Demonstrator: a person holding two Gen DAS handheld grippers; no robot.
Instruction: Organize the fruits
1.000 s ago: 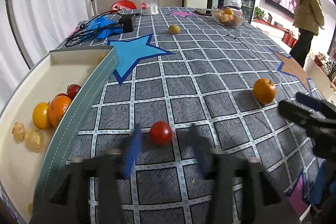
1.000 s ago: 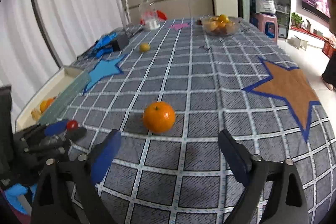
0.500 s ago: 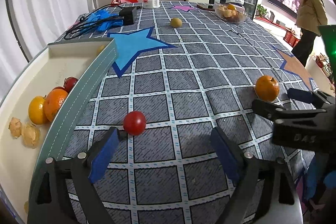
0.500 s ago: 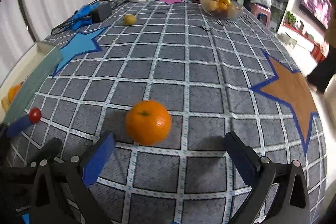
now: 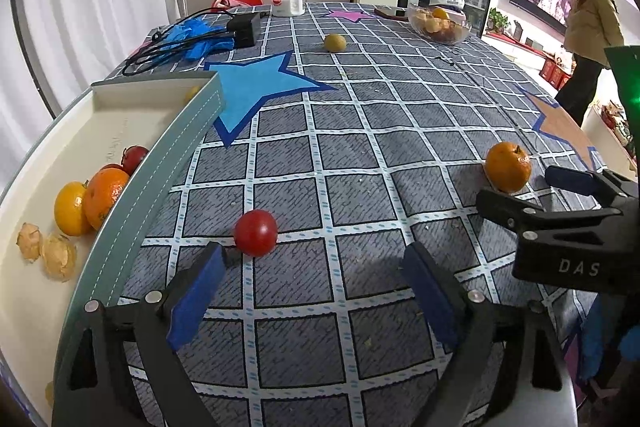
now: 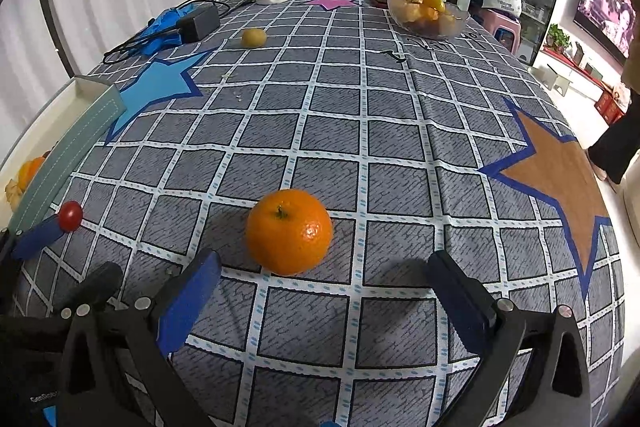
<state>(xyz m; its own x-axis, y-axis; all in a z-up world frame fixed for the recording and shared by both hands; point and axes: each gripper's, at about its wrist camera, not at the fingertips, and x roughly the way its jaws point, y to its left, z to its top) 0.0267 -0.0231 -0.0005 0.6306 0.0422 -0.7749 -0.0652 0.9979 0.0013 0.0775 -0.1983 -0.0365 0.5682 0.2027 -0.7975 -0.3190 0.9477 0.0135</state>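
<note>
Left claw [image 5: 312, 267] spread wide over the table [image 5: 360, 155], empty, tomato [image 5: 255, 232] just ahead of its left pad. Right claw [image 6: 324, 279] gapes too, orange [image 6: 289, 231] loose just beyond. Tray [image 5: 160, 163] holds fruit at left.

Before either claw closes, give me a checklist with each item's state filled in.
1. Left claw open: ok.
2. Right claw open: ok.
3. Tomato centred between the left claw's fingers: not ok, it sits beside the left finger.
4. Orange lined up with the right claw: ok, just ahead of the gap.
5. Tray has bare floor for more fruit: ok.
6. The two claws stand apart from each other: ok.
</note>
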